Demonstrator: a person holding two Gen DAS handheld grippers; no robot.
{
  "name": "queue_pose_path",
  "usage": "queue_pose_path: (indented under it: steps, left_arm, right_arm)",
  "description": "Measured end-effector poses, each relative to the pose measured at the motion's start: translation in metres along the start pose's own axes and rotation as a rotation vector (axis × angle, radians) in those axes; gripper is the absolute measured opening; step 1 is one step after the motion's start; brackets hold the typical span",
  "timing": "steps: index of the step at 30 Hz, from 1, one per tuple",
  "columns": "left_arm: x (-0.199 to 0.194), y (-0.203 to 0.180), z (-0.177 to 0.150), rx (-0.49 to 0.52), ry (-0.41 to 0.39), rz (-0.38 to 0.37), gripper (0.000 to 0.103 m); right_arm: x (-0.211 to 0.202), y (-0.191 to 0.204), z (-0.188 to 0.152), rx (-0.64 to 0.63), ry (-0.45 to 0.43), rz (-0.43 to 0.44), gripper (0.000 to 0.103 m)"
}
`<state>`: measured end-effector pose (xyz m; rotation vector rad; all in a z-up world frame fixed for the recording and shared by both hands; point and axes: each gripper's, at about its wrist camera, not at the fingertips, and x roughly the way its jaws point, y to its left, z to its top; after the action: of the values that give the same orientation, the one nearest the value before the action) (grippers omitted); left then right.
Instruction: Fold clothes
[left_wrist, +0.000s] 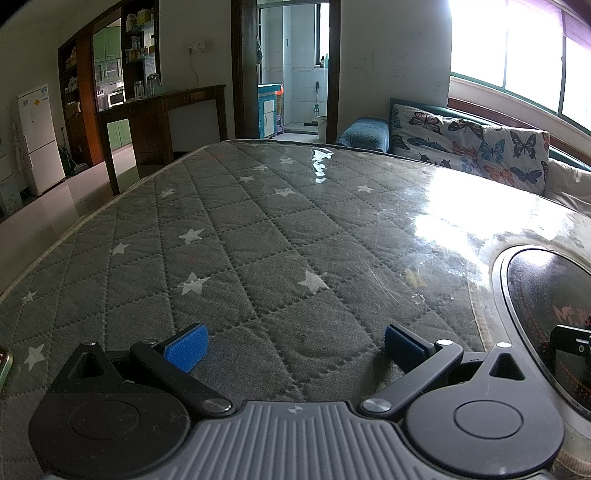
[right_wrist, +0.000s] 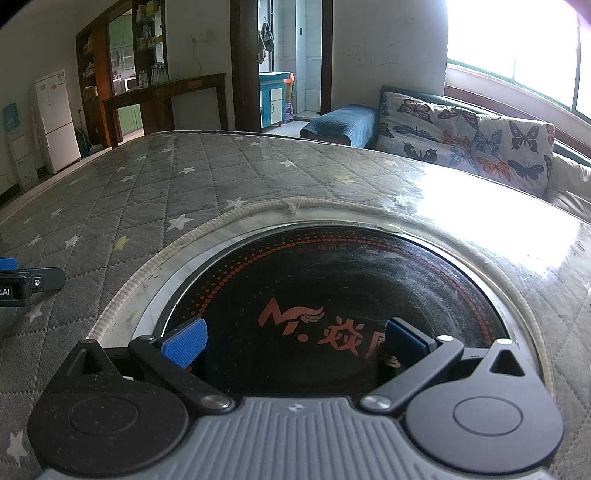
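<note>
Quilted worktop (left_wrist: 258, 229) bare, no clothes; left gripper (left_wrist: 293, 349), right gripper (right_wrist: 295, 341) fully open, empty, cooktop (right_wrist: 332, 295) at 12 o'clock.

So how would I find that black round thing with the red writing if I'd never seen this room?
Look for the big grey quilted cover with white stars spread over the table. A round hole is cut in it, edged with pale braid, and the black glass cooktop sits inside. Nothing else there is shiny black with rings of red dots and a red logo.
</note>
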<state>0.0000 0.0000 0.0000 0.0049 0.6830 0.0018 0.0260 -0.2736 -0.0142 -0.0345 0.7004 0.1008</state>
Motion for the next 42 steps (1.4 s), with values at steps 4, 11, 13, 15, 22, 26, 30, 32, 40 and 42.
queue_pose_path:
  steps: [4, 11, 13, 15, 22, 26, 30, 32, 40, 42]
  left_arm:
    - [0.000, 0.000, 0.000, 0.000, 0.000, 0.000, 0.103]
    - [0.000, 0.001, 0.000, 0.000, 0.000, 0.000, 0.103]
    - [0.001, 0.001, 0.000, 0.000, 0.000, 0.000, 0.103]
    - [0.001, 0.001, 0.000, 0.000, 0.000, 0.000, 0.103]
    - [0.002, 0.001, 0.000, 0.000, 0.000, 0.000, 0.103]
    - [0.002, 0.001, 0.000, 0.000, 0.000, 0.000, 0.103]
    - [0.002, 0.001, 0.000, 0.000, 0.000, 0.000, 0.103]
    - [0.002, 0.000, 0.000, 0.000, 0.000, 0.000, 0.103]
    - [0.001, 0.000, 0.000, 0.000, 0.000, 0.000, 0.103]
    - [0.001, 0.000, 0.000, 0.000, 0.000, 0.000, 0.103]
  right_arm:
    - [0.000, 0.000, 0.000, -0.001, 0.000, -0.001, 0.103]
    - [0.000, 0.001, 0.001, -0.002, 0.001, -0.002, 0.103]
    - [0.002, 0.001, 0.000, -0.002, 0.001, -0.001, 0.103]
    - [0.002, 0.001, 0.000, -0.001, 0.001, -0.001, 0.103]
    - [0.002, 0.001, 0.001, -0.002, 0.004, -0.002, 0.103]
    - [0.001, 0.001, 0.001, -0.005, 0.009, -0.001, 0.103]
    - [-0.001, 0.000, 0.001, -0.004, 0.018, -0.006, 0.103]
    - [-0.003, 0.000, 0.000, -0.005, 0.016, -0.020, 0.103]
    - [-0.033, 0.001, 0.004, -0.026, -0.018, -0.043, 0.103]
    - [-0.039, 0.000, 0.004, -0.027, -0.019, -0.050, 0.103]
